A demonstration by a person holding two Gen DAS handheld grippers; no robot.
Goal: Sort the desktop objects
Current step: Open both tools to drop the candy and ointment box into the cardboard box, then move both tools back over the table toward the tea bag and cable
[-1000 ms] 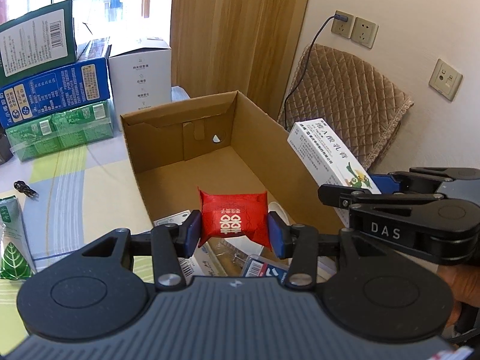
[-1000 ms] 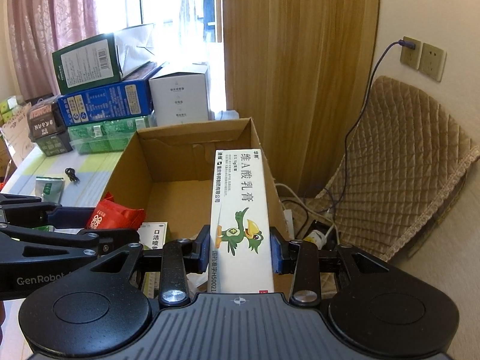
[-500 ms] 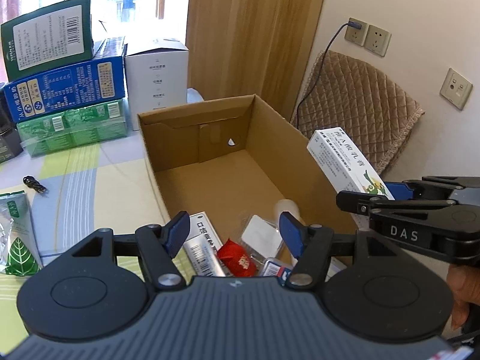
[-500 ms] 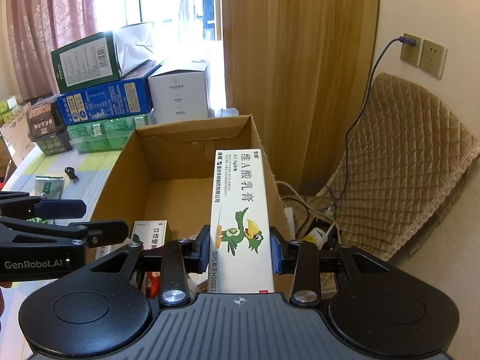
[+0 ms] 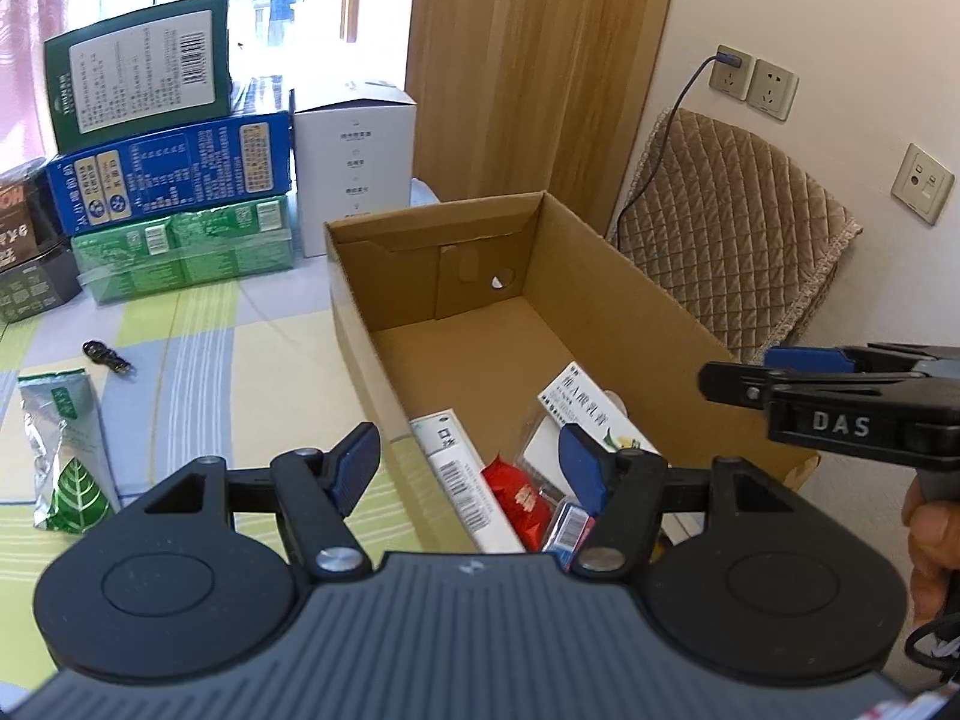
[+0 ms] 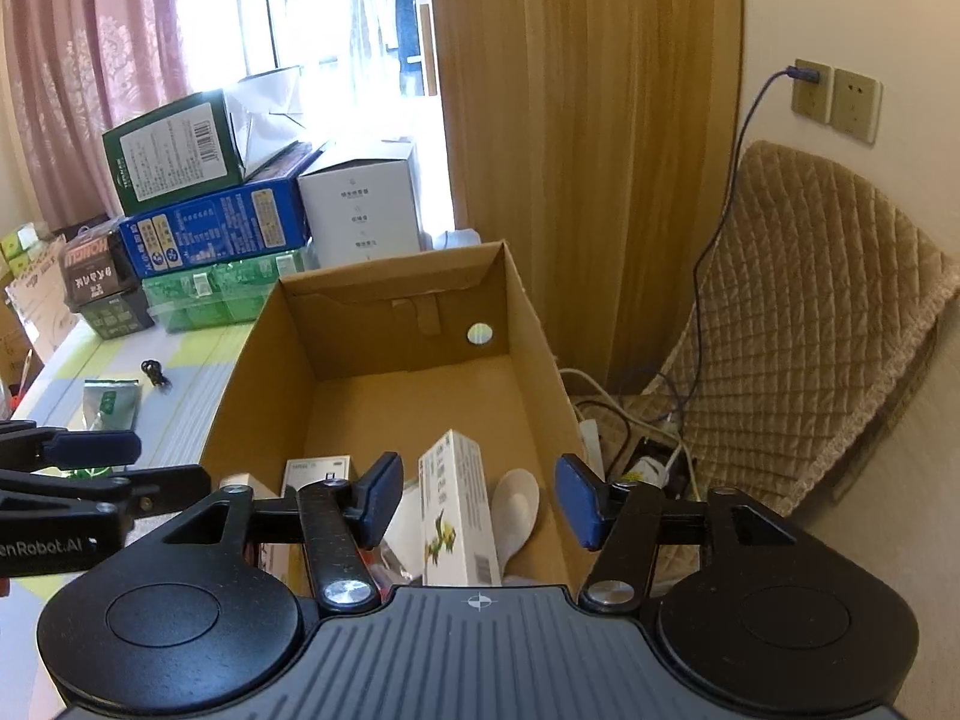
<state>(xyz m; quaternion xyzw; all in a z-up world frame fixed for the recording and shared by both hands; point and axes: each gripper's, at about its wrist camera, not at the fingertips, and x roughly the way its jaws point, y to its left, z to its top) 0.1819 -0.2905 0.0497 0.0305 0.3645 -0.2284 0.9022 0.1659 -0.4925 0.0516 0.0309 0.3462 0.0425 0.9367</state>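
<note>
An open cardboard box (image 5: 360,324) (image 6: 252,384) stands on the table. Its near end holds a red packet (image 5: 519,504), a white ointment carton with a green bird (image 5: 591,414) (image 6: 459,510), a barcoded white box (image 5: 462,474), a white spoon (image 6: 516,501) and other small packs. My left gripper (image 5: 471,471) is open and empty above the box's near end. My right gripper (image 6: 480,498) is open and empty just above the ointment carton; it also shows at the right of the left wrist view (image 5: 780,372).
A green leaf sachet (image 5: 63,444) (image 6: 108,405) and a small black cable (image 5: 105,357) lie on the striped tablecloth left of the box. Stacked green, blue and white cartons (image 5: 174,180) stand behind. A quilted chair (image 6: 810,330) and floor cables are right of the box.
The left gripper opened and dropped the red packet into the box. Then the right gripper opened and the ointment carton fell into the box.
</note>
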